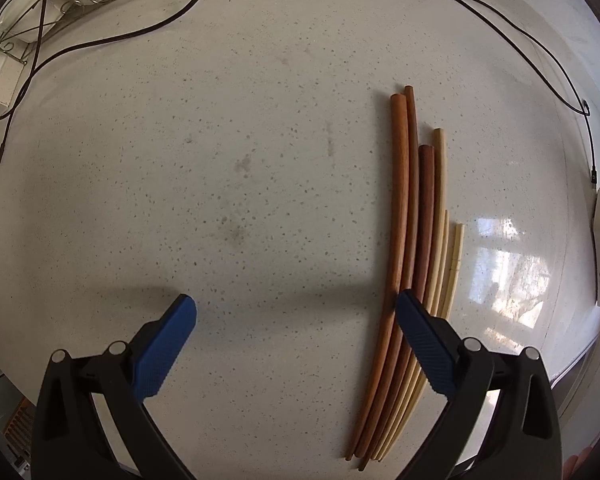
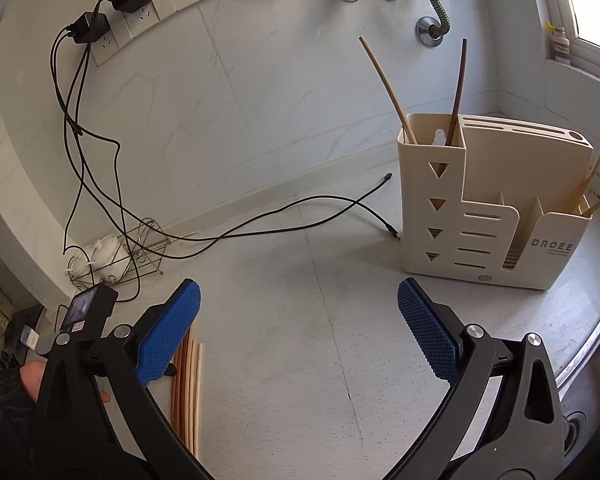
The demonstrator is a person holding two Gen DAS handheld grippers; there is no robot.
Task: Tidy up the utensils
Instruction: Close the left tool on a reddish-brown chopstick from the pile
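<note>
Left claw (image 1: 296,312) wide open, empty, low over speckled white surface (image 1: 220,160). Chopsticks (image 1: 416,260) lie bundled side by side on surface: reddish-brown ones to left, pale ones to right; right blue pad overlaps bundle in view, contact unclear. Right claw (image 2: 299,300) wide open, empty. Beige holder (image 2: 480,236) stands against wall ahead, one pale stick (image 2: 384,88) and one dark stick (image 2: 458,92) leaning in its tall left compartment. Black cables (image 2: 260,220) trail across surface.
</note>
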